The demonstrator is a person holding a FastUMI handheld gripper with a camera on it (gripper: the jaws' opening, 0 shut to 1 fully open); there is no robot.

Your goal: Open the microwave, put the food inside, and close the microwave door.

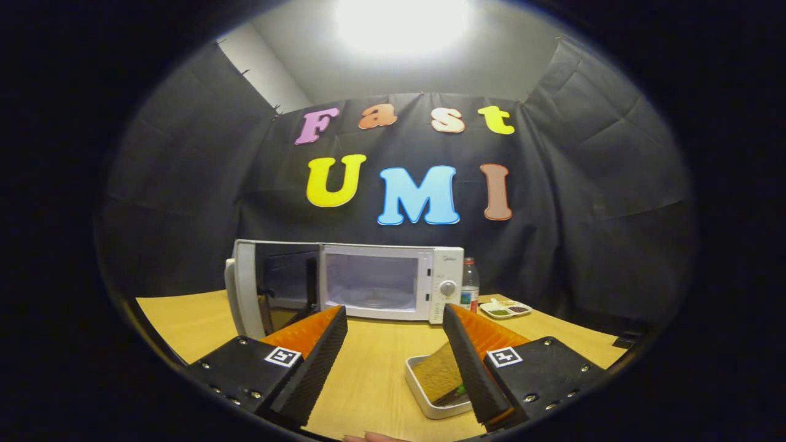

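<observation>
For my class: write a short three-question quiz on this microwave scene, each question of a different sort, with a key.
1. True or false: the microwave door stands open.
2. The food tray lies: A) inside the microwave, B) on the table by one finger of the tool, C) beside the bottle.
3. Fill in: the tool's fingers are spread ____, gripping nothing.

Key: 1 true; 2 B; 3 open.

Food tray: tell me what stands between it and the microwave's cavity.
Nothing visible. The food tray lies by the open gripper's right finger; bare table leads to the microwave, whose door is swung open leftward.
</observation>
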